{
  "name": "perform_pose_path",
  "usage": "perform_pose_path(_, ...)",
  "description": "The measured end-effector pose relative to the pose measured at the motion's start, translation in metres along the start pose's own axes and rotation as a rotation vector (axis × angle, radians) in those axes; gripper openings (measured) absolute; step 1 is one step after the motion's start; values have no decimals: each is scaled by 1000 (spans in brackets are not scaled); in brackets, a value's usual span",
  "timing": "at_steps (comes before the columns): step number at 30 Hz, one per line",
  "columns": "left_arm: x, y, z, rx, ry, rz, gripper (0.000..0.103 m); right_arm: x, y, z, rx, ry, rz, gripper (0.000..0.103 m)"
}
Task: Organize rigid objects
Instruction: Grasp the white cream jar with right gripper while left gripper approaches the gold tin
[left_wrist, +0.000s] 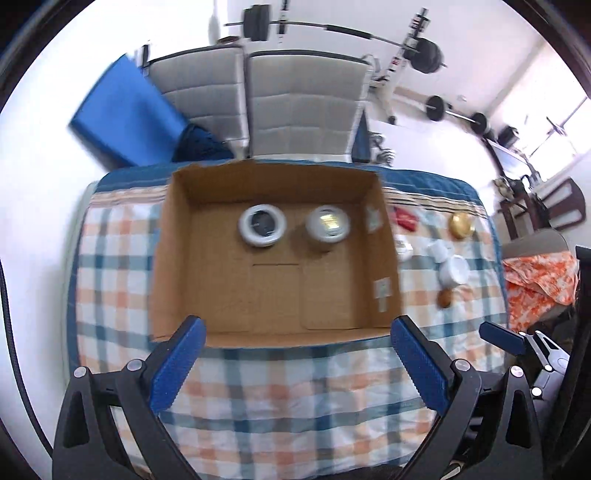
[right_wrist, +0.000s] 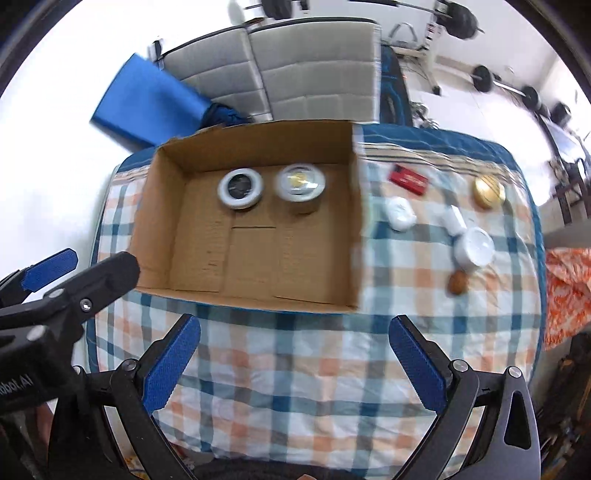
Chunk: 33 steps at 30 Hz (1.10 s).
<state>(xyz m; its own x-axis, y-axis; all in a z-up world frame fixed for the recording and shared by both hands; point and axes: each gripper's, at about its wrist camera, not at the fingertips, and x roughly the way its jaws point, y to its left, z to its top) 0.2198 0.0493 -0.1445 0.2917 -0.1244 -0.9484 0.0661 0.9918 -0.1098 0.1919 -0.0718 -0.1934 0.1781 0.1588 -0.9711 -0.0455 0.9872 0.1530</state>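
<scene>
Nearest, left gripper (left_wrist: 295, 358) with blue pads spread wide, nothing between them, above the near wall of the cardboard box (left_wrist: 388, 258). Right gripper (right_wrist: 293, 360) likewise wide apart and empty, over bare checked cloth (right_wrist: 288, 369) in front of the box's near right corner. Much free cloth between both tools and the box.

Inside the box, near half of the floor bare; at the far wall a white ring-shaped lid (left_wrist: 262, 225) and just beside it, on its right, a white jar (left_wrist: 327, 223) with something golden inside. Room left along both side walls.

Outside, right of the box, on the cloth: brown egg-like piece (right_wrist: 458, 283), round white container (right_wrist: 475, 246) touching or nearly touching a small white block (right_wrist: 455, 218), white flat case (right_wrist: 399, 213), farther a red packet (right_wrist: 408, 180) and a gold round lid (right_wrist: 488, 191). Clear and separate in the right wrist view; crowded and blurred at the box's edge in the left one.

Beyond the table edge, grey padded chairs (left_wrist: 303, 107), a blue mat (left_wrist: 125, 114), weights on racks (left_wrist: 424, 51) by a white wall.
</scene>
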Motion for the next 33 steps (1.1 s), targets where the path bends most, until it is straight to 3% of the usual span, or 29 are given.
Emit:
perform_pose_path(4,19,-62,18,62,10,-55,103,-11,-75,-1,103,-8,-57,103)
perform_pose_path(8,58,-116,41,98,67,-102,103,-6,-147,3,193,3,-123,103)
perform_pose_path(15,149,-183,76,120,160,-44,103,56,-246,30,305,55,-123,103)
perform_pose_path(21,232,-201,93,100,277,27,103,141,-276,54,330,151,-82,101)
perform_pose_path(27,273,-203,98,111,324,83,102,201,-295,59,364,246,-33,97)
perform_pose_path(29,281,-203,99,110,334,93,102,214,-300,59,371,266,-20,91)
perform_pose_path(31,283,-206,100,133,320,129,101,224,-304,59,373,284,-19,79)
perform_pose_path(33,285,-208,101,140,323,130,101,225,-306,61,368,275,-17,76)
